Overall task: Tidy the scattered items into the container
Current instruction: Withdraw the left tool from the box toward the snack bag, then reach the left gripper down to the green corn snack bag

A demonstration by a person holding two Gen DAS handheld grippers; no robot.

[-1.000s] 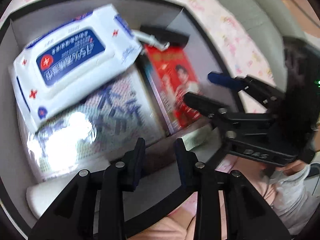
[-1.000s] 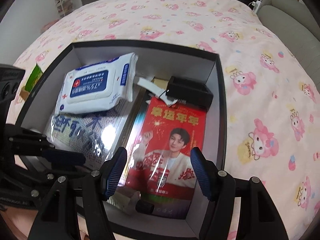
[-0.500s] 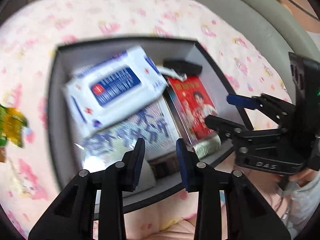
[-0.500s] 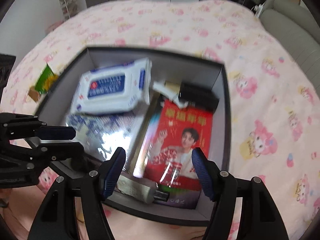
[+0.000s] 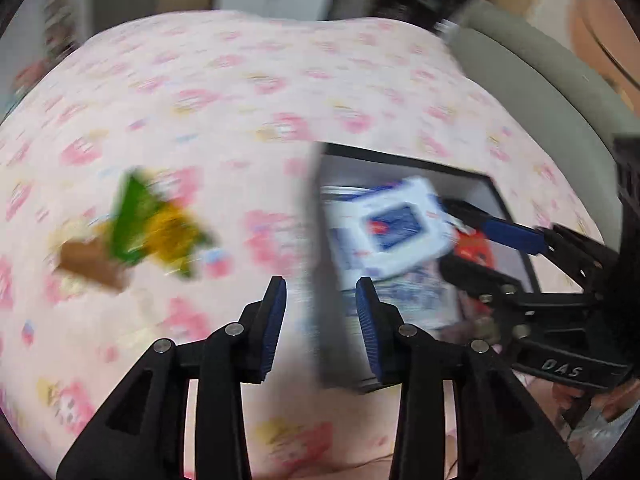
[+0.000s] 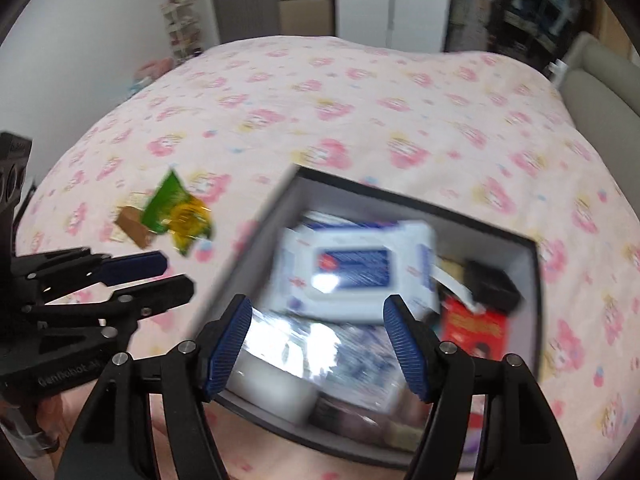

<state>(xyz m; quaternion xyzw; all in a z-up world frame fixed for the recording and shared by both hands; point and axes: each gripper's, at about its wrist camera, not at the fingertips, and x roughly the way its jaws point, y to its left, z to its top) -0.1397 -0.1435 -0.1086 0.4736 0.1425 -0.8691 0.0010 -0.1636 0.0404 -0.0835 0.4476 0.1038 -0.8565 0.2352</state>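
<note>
Container [image 6: 532,292], a dark box with pale inner walls, sits on the bed [image 6: 360,92] with its pink patterned cover and already holds a wet-wipe pack [image 6: 356,272] lying on a shiny tissue pack [image 6: 320,356], a red card [image 6: 472,328] and a small black block [image 6: 492,284]. Out on the cover, well apart from the box's left wall, lie a green and yellow snack packet [image 6: 176,212] and a small brown box [image 6: 132,226] touching it; these look like the last strays.

Left hand-held gripper [image 5: 320,320] is open and empty, pointing between the box wall and the strays; its jaws have just been opening with nothing between them. Right hand-held gripper [image 6: 318,348] is also open and empty above the box's near edge.

For the next pick, I would have the left one drop straight onto the packet, jaws across its narrow width, pressing lightly into the soft cover so the thin foil does not slip.

A second earlier both views were filled by the box interior; now both have pulled back and the left view has swung toward the strays.
</note>
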